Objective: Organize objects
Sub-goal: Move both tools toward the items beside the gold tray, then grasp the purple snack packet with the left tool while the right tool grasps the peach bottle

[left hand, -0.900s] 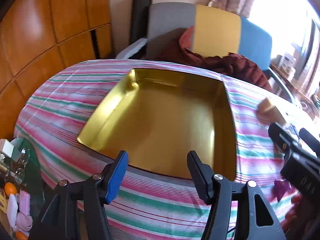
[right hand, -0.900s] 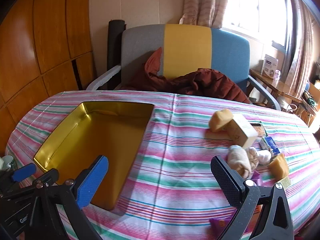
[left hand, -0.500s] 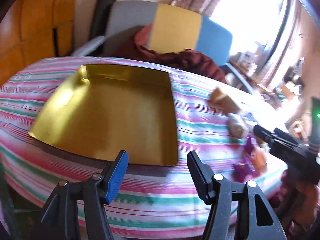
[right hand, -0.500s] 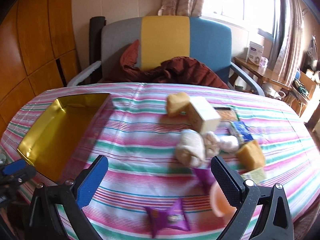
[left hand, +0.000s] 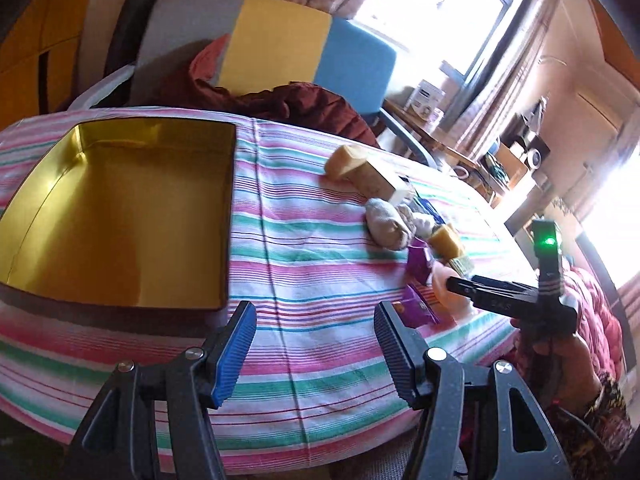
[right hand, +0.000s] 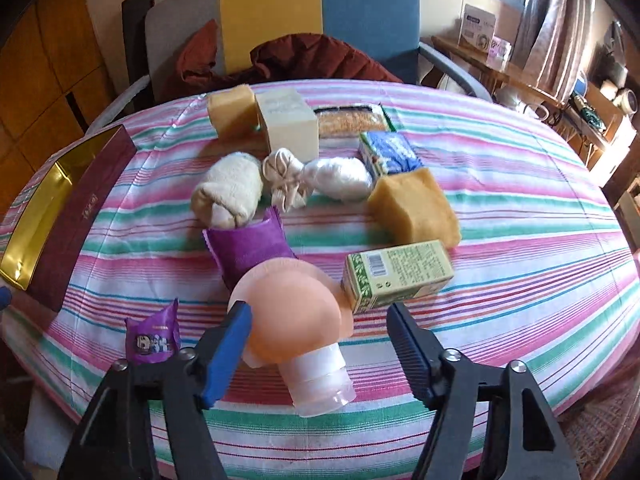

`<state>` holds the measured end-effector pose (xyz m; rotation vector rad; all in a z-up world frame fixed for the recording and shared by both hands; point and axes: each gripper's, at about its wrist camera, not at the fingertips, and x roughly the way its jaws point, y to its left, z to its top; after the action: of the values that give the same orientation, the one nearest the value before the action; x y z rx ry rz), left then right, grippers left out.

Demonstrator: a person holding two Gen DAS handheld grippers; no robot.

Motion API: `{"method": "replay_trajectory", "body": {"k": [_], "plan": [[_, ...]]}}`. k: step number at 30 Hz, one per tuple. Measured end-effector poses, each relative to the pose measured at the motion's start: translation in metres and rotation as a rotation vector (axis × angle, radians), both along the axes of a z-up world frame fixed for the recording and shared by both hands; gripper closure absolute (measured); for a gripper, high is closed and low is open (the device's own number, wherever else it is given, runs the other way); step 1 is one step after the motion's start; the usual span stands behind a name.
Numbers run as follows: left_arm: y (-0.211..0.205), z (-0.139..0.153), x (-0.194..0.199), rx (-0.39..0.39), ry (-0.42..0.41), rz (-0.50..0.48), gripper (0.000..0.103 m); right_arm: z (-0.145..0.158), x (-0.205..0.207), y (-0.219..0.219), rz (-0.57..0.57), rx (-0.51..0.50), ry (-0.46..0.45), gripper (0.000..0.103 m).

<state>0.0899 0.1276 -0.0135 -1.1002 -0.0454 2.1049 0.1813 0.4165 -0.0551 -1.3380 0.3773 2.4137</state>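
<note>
**Peach bottle lies between the right fingers, cap end toward the hand**

The peach squeeze bottle [right hand: 294,312] lies on its side on the striped tabletop [right hand: 520,208], near the front edge. Its rounded body points away toward the pile and its clear cap end points back at the right gripper [right hand: 320,344]. So its long axis runs roughly along the reach, leaning a little to the right at the cap, and the fingers stand on either side of it. They are spread: the blue pad [right hand: 228,348] looks to be right at the bottle's left flank, though I cannot tell if it touches, while the black one [right hand: 408,348] stands clear on the right. Nothing is pinched yet.

Just behind the bottle sit a purple pouch [right hand: 250,246] and a green carton [right hand: 398,276], both close enough to get nudged.

The gold tin [left hand: 120,208] waits empty, well off to the left. The left gripper [left hand: 314,352] hovers over the tabletop's near edge just beside the tin, its fingers spread and empty. The right hand is plainly the nearer one for this pick; to my eye a straight squeeze across the body would do it.
</note>
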Motion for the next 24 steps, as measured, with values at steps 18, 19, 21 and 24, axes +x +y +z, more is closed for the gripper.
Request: {"method": "replay_trajectory", "body": {"k": [18, 19, 21, 24], "plan": [[0.100, -0.025, 0.025, -0.163, 0.087, -0.355, 0.034, -0.020, 0.000, 0.012, -0.031, -0.162, 0.042, 0.045], [0.106, -0.027, 0.025, -0.173, 0.089, -0.373, 0.034, -0.021, 0.001, 0.014, -0.042, -0.182, 0.048, 0.045], [0.120, -0.034, 0.024, -0.189, 0.087, -0.432, 0.034, -0.021, 0.003, 0.019, -0.057, -0.213, 0.058, 0.045], [0.138, -0.045, 0.024, -0.238, 0.114, -0.497, 0.034, -0.021, 0.004, 0.019, -0.061, -0.220, 0.059, 0.045]]}}
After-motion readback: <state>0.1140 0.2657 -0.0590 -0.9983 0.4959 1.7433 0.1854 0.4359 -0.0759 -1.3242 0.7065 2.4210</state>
